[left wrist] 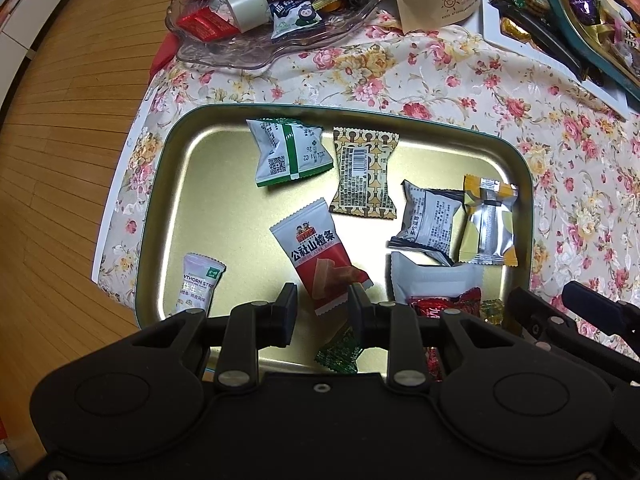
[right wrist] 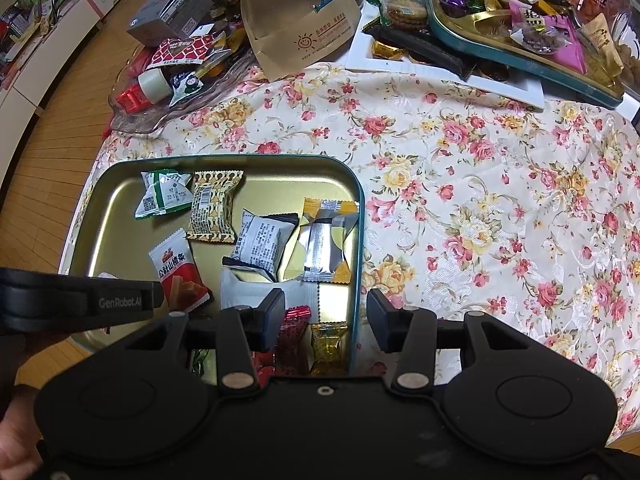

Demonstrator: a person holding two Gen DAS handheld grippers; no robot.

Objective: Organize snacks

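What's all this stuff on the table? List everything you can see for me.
Tin tray: one, gold with green rim, near table edge.
Wrapped snacks: about ten, mixed colours, in the tin tray.
Glass dish: one, clear, far left, holding more snacks.
Paper bag: one, brown, behind the dish.
Second tray: one, teal, far right, piled with sweets.
White tray: one, under the teal tray.
Tablecloth: one, cream with flowers.
Left hand-held gripper: black, open, over the tin tray.
Right hand-held gripper: black, open, over the tray's right rim.
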